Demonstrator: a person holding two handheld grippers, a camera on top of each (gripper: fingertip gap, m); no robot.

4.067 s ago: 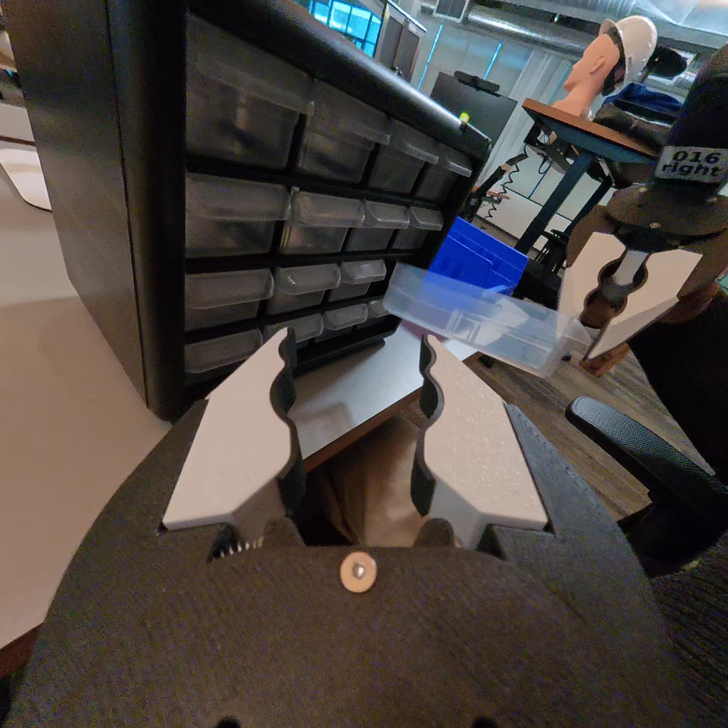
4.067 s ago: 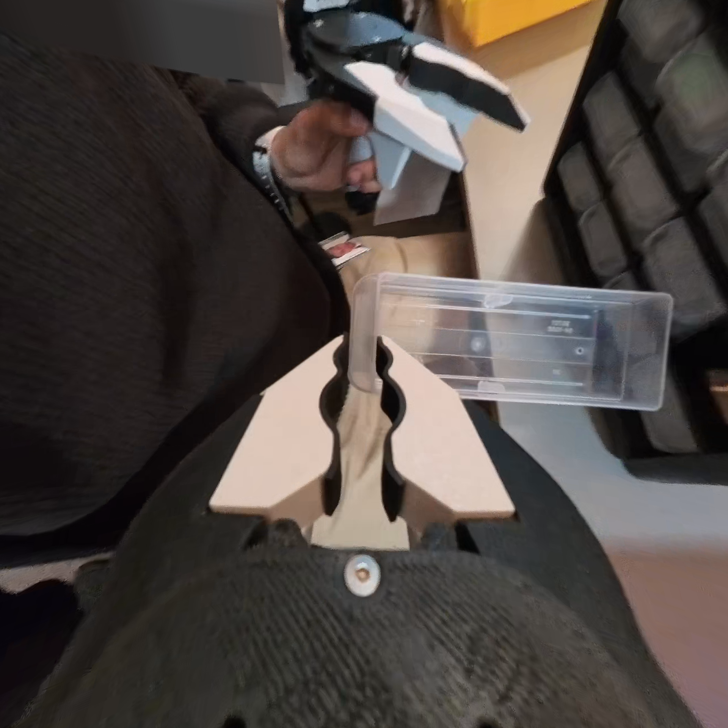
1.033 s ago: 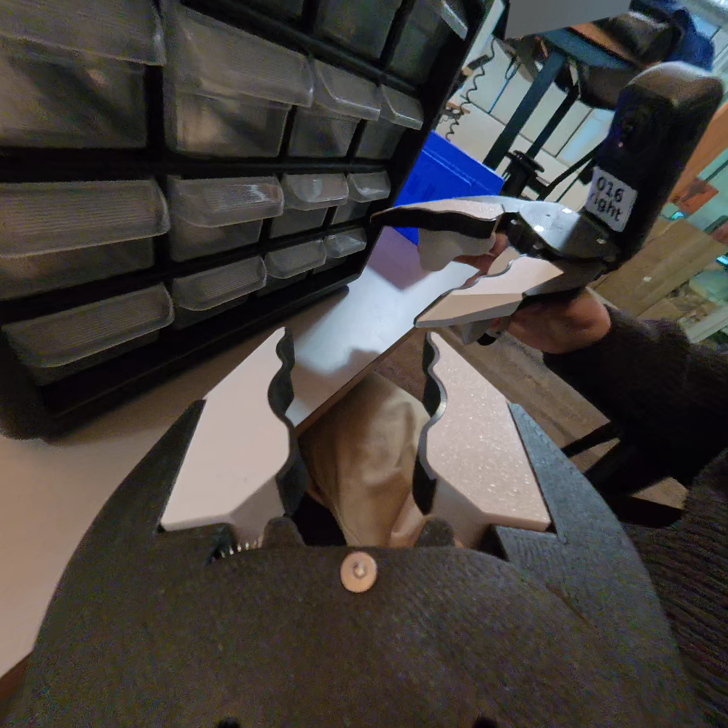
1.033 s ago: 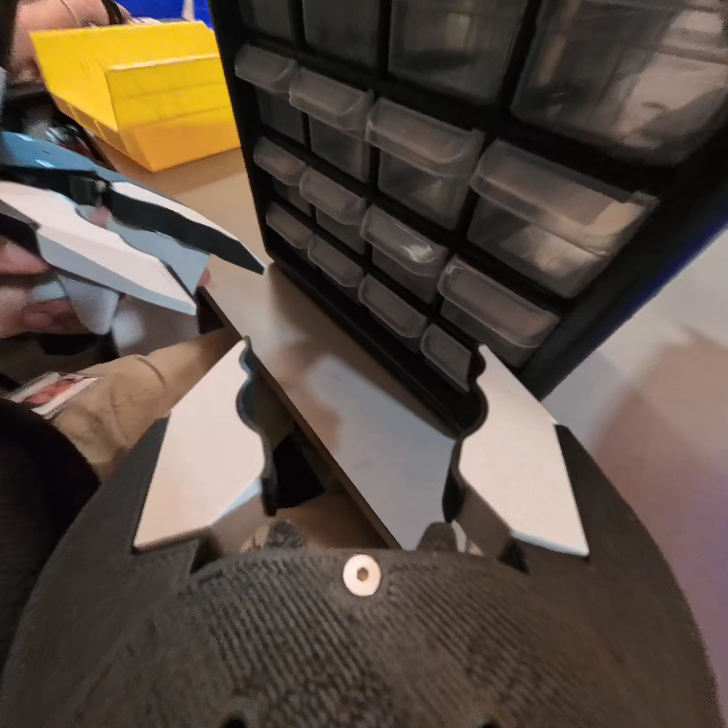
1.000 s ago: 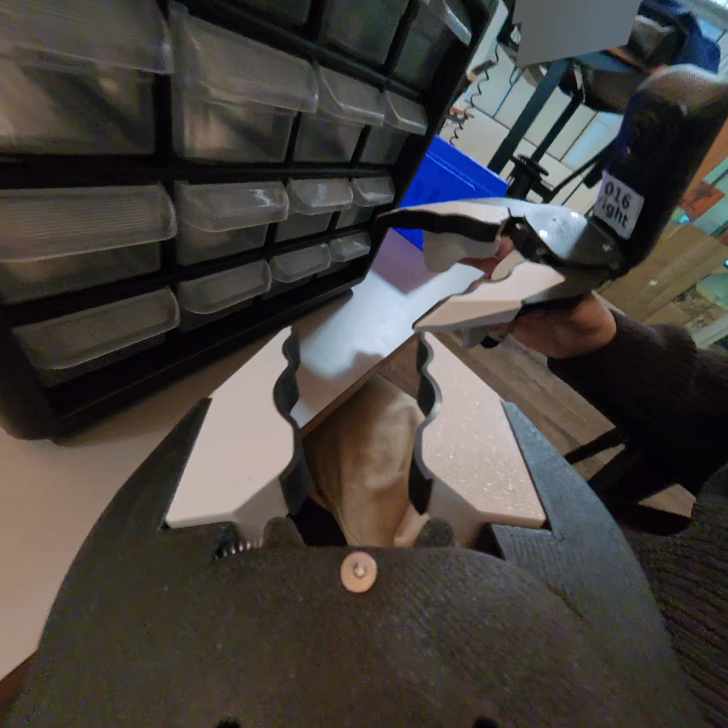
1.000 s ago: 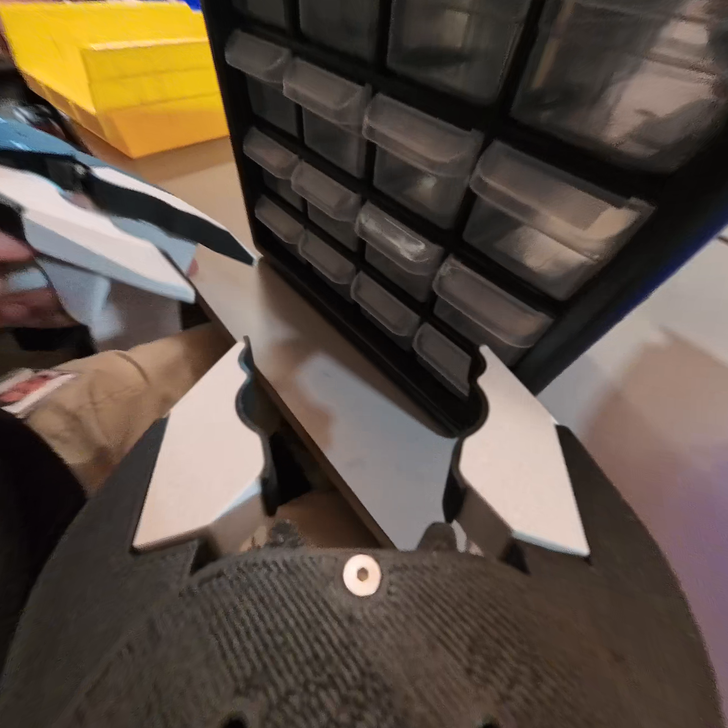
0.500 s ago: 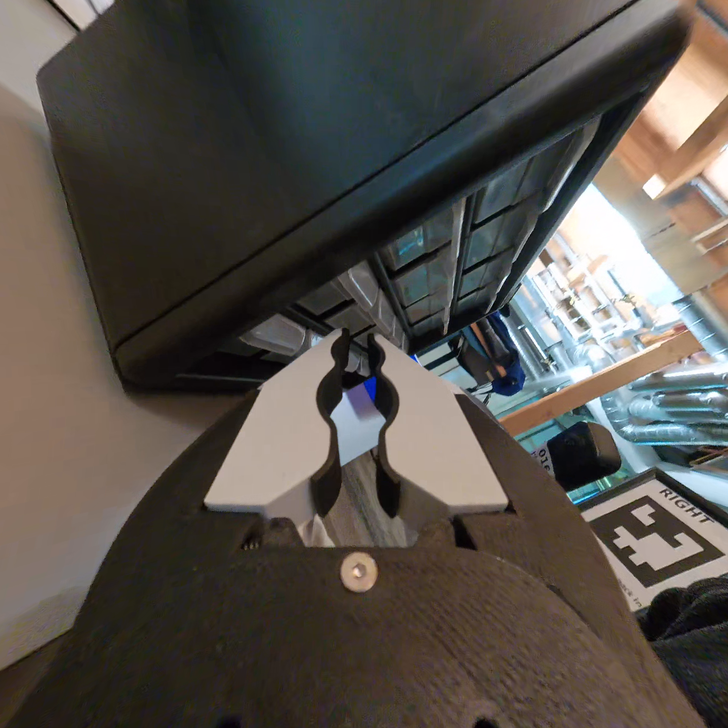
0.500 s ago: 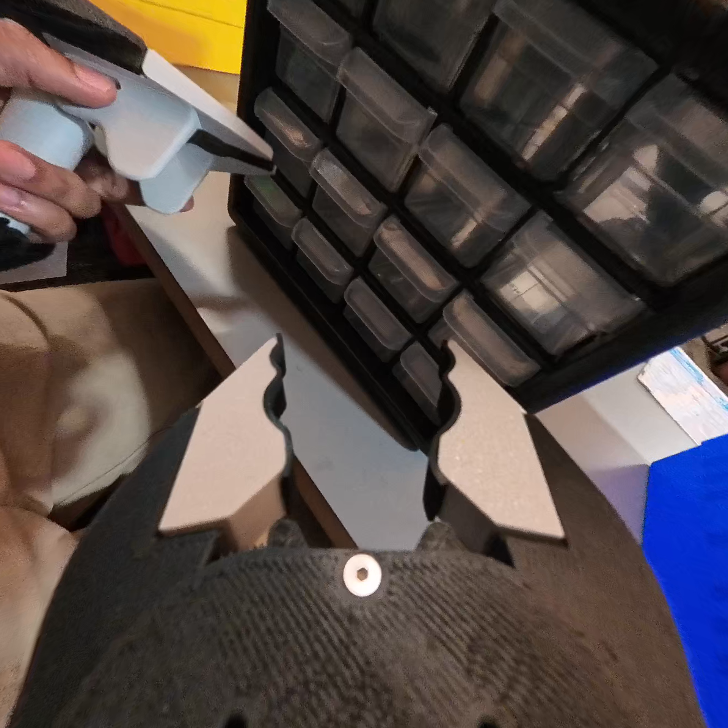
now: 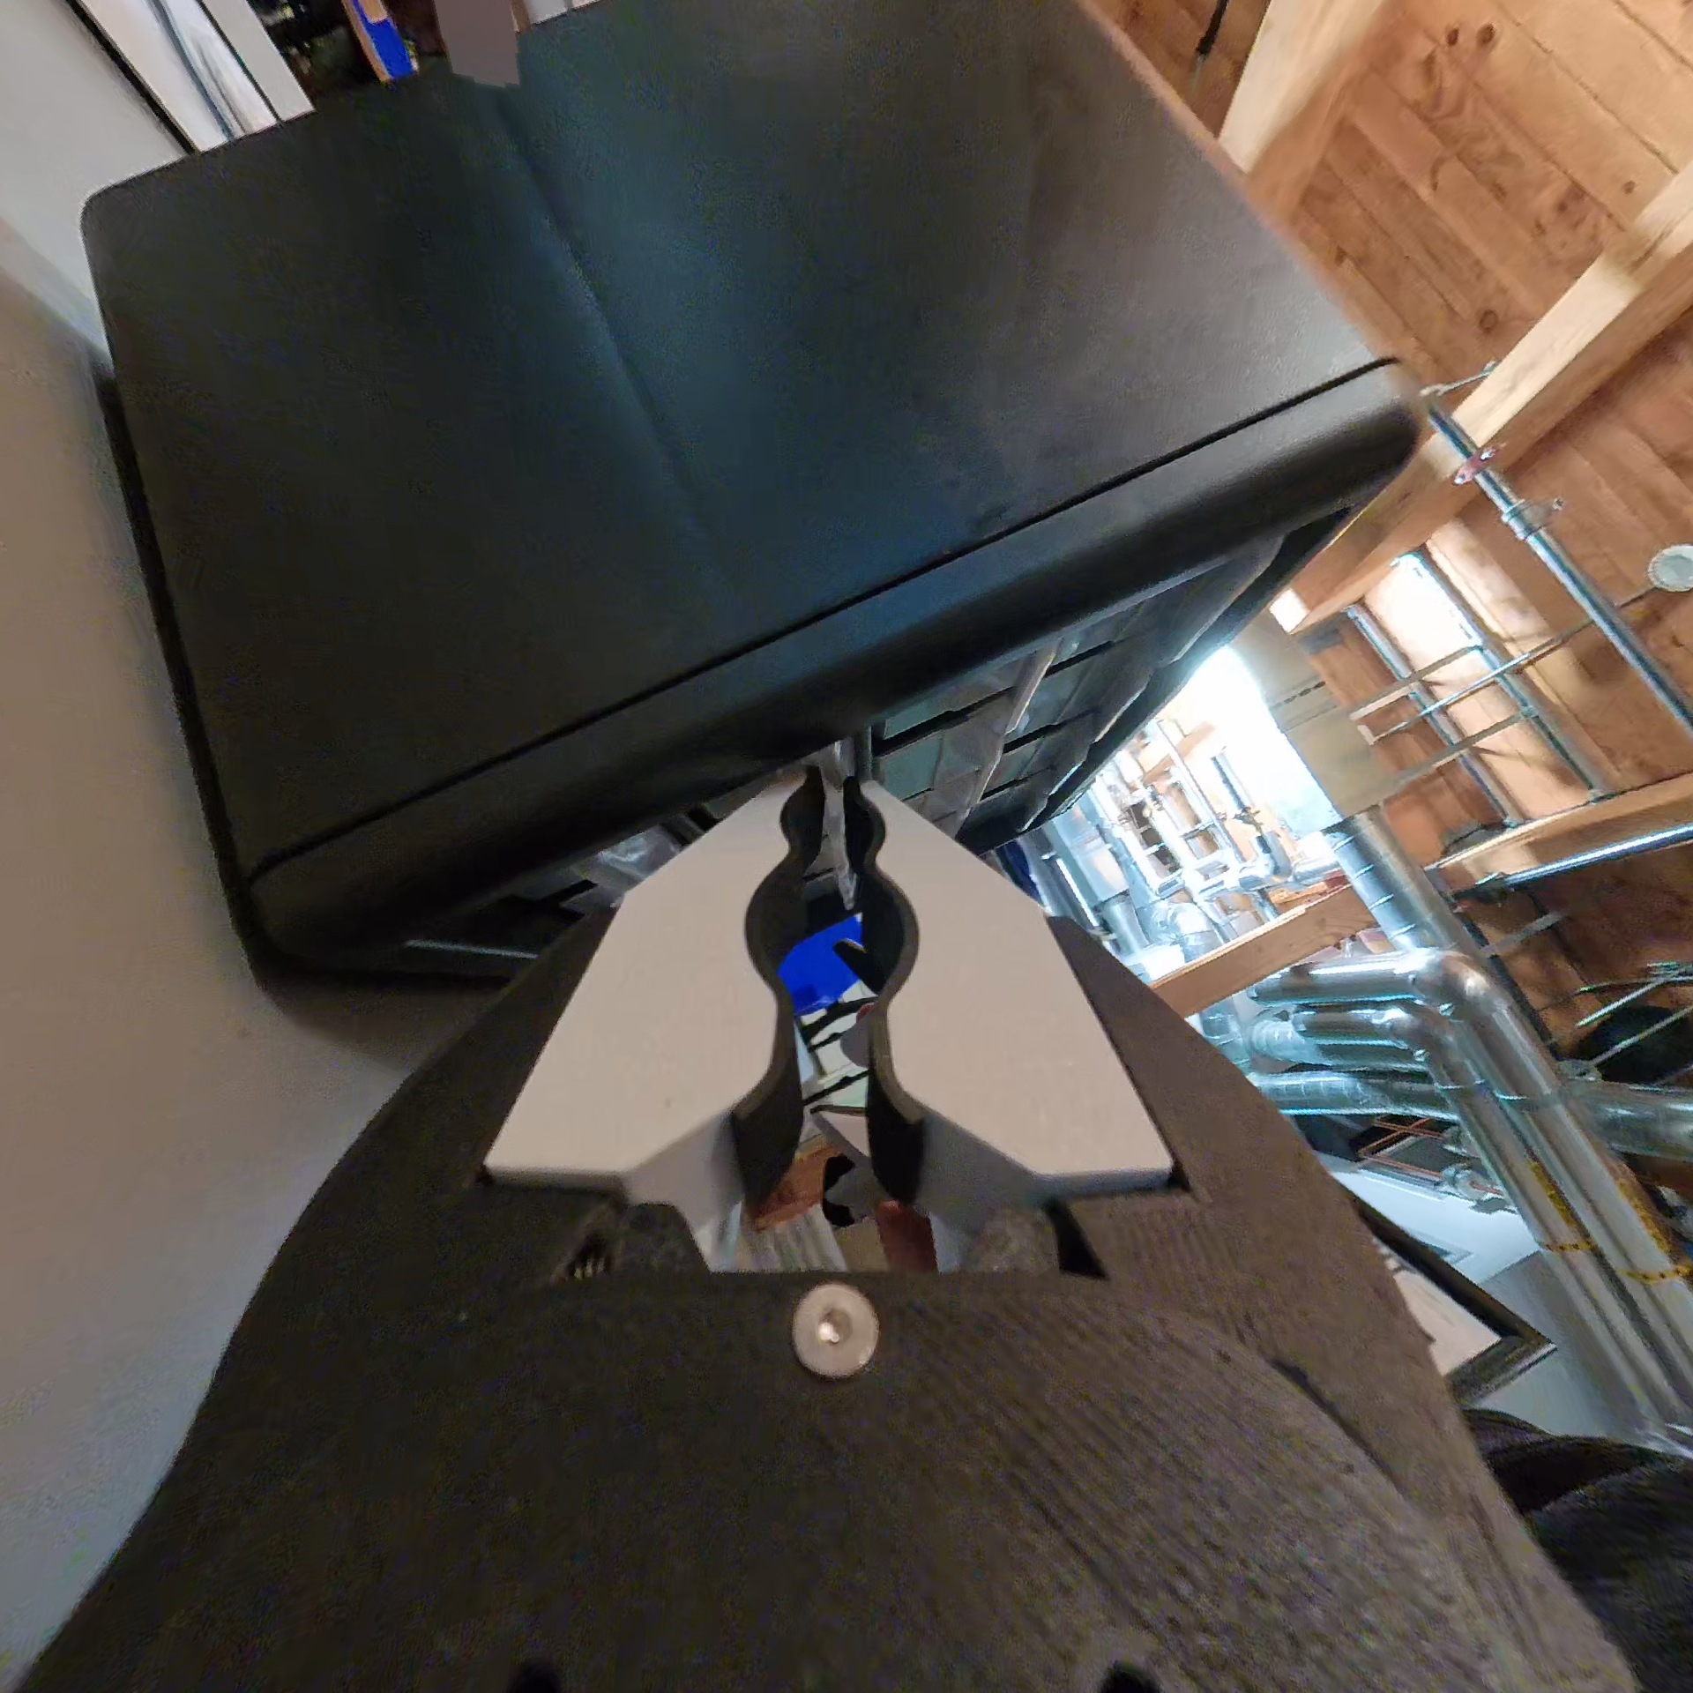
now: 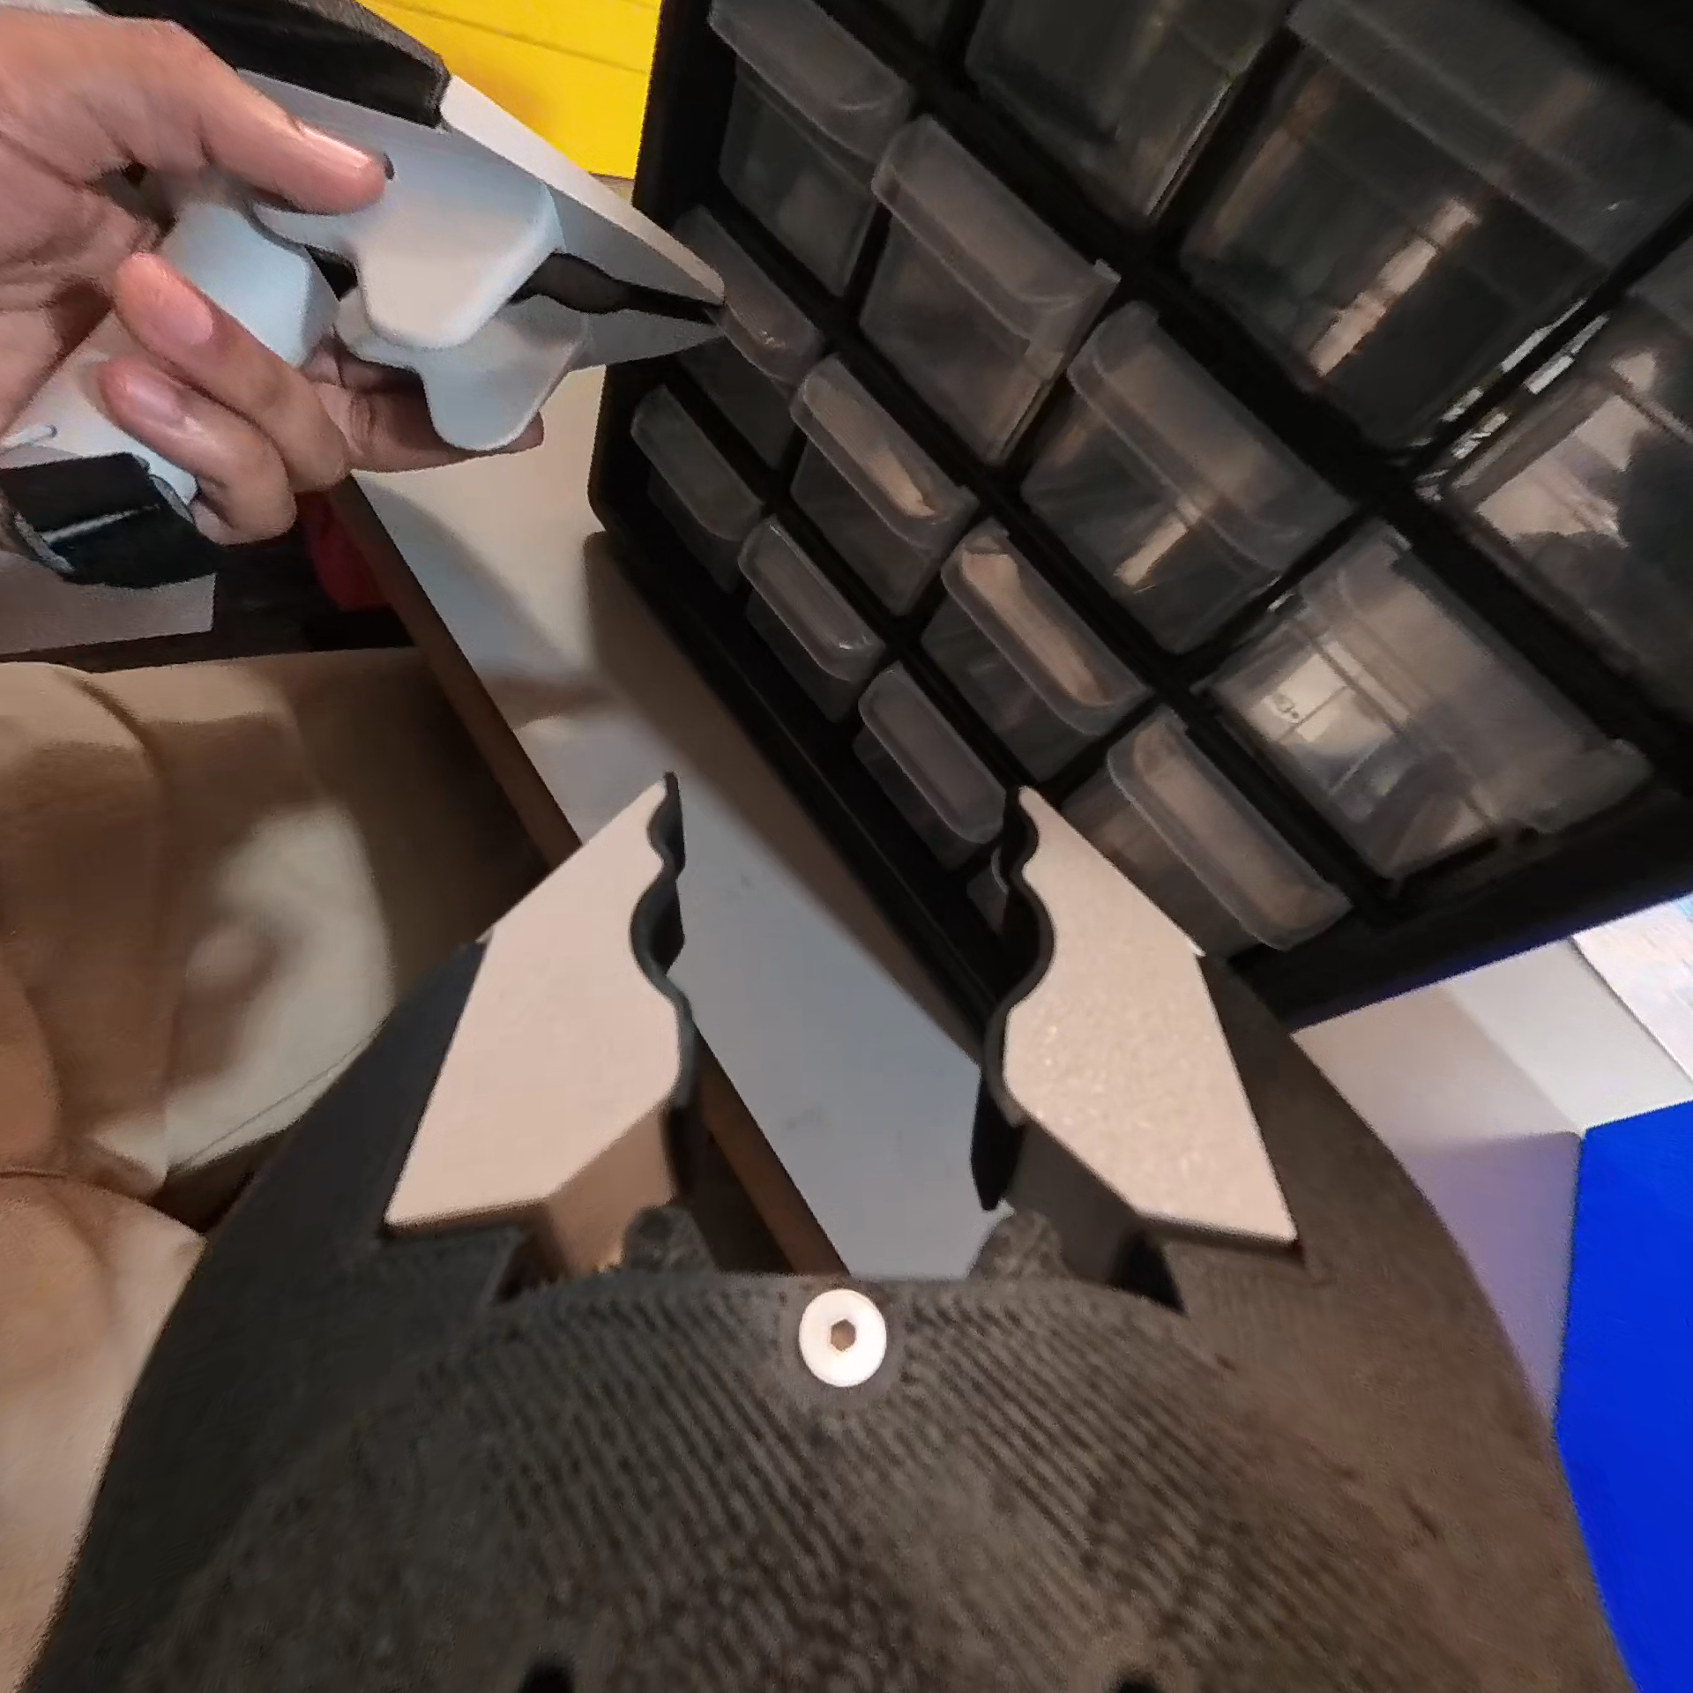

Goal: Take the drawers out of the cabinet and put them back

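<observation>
The black cabinet (image 10: pixel 1191 458) holds rows of clear drawers, all pushed in. In the left wrist view I see its black side (image 9: pixel 641 412). My left gripper (image 9: pixel 835 790), rolled on its side, is shut on the front lip of a clear drawer (image 9: pixel 838 847). The right wrist view shows the left gripper (image 10: pixel 710 307) pinching that drawer (image 10: pixel 770 321) in the leftmost column, above the bottom row. My right gripper (image 10: pixel 841 806) is open and empty, over the table's front edge near the bottom row of drawers.
The cabinet stands on a pale table (image 10: pixel 513 513). A yellow bin (image 10: pixel 568 92) sits behind the cabinet's left side and a blue bin (image 10: pixel 1631 1328) at the right. A hand (image 10: pixel 137 229) holds the left gripper; a tan trouser leg (image 10: pixel 137 870) is below the table edge.
The right gripper held a drawer four seconds ago and is now open and empty. The left gripper rolled sideways, moved to the cabinet's left column and shut on a drawer lip.
</observation>
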